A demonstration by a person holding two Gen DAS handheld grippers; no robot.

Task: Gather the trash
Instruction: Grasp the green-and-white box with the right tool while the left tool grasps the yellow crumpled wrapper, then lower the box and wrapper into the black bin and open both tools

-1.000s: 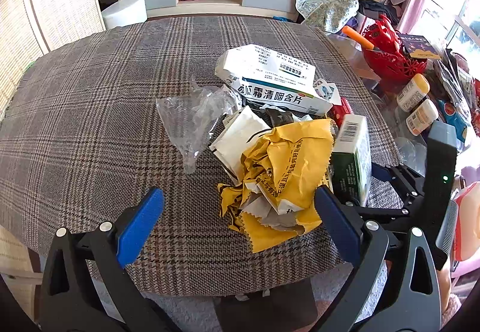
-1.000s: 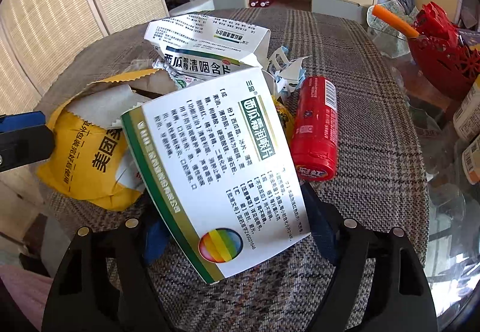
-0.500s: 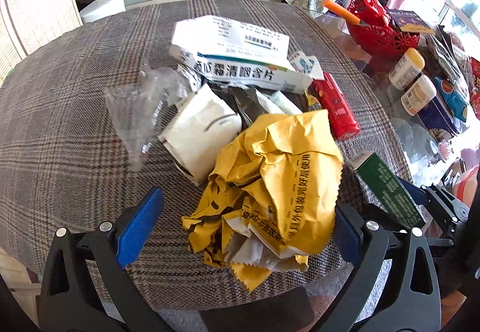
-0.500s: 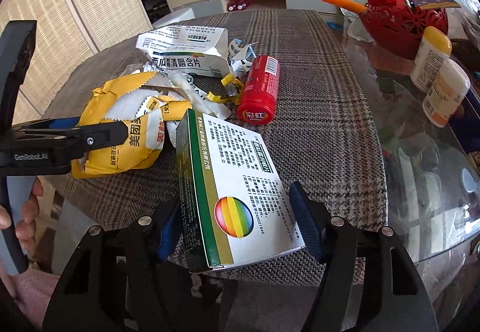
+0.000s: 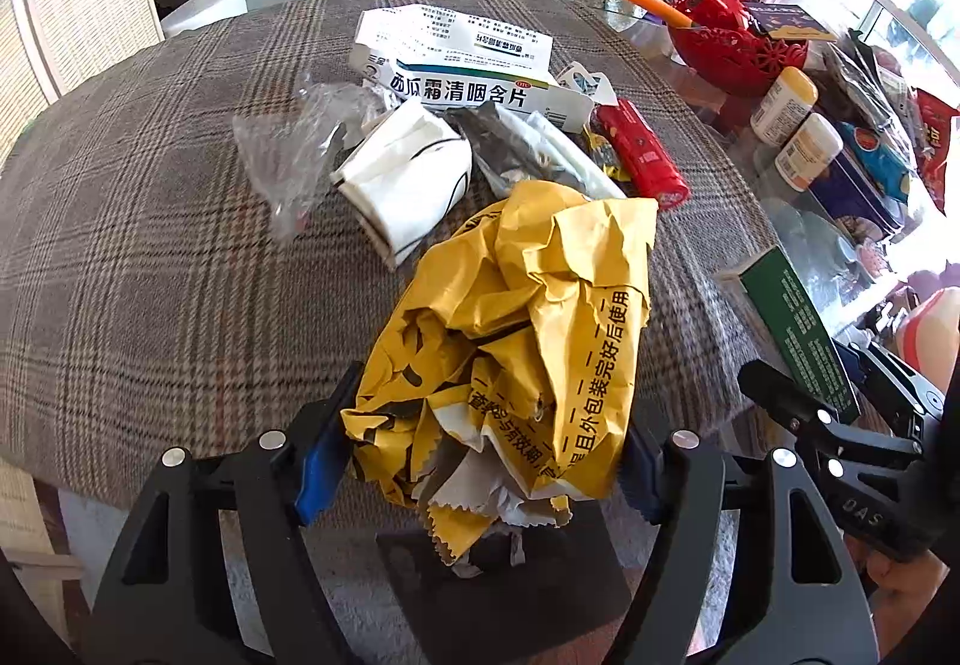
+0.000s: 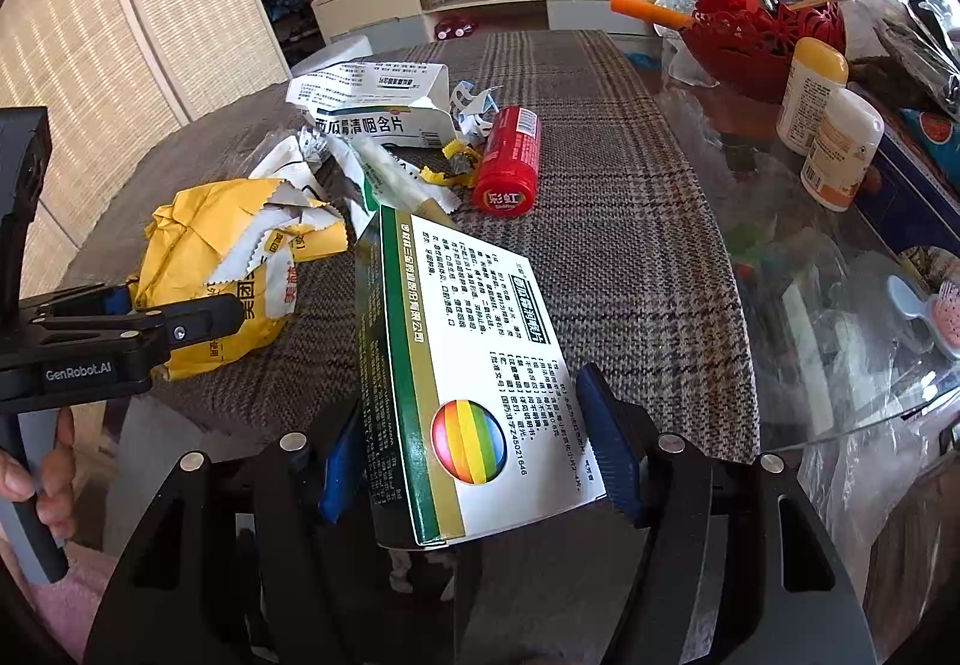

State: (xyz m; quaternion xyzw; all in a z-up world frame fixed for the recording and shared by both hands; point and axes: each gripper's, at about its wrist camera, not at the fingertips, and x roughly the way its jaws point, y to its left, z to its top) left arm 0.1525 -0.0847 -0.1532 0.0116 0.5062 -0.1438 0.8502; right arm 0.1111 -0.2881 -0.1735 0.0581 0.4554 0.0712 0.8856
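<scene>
At the left of the plaid-covered worktop (image 5: 150, 245) lies a clear plastic wrapper (image 5: 288, 155), limp and nearly weightless, best pinched at a bunched fold. Beside it sits a white folded packet (image 5: 408, 185), soft and easily crushed. Nearer the worktop's front edge the left claw (image 5: 474, 461) has just been closing, and its blue pads now bracket the lower end of the crumpled yellow paper bag (image 5: 528, 329), touching or very nearly touching it on both sides; the bag is light, springy and rustly, so a grip across its thick crumpled middle should hold better than one on a loose serrated edge. Behind it rests a torn white medicine carton (image 5: 456, 65), stiff but hollow, safest taken across its narrow faces. To the right lies a red tube (image 5: 642, 161), smooth and round, likely to roll or slip unless gripped across its middle. Farthest right, the right claw (image 6: 474, 455) has also just been narrowing and is clamped on the green and white box (image 6: 468, 365), held off the worktop by its lower end near the rainbow circle; the card is stiff yet would dent under hard pressure.
</scene>
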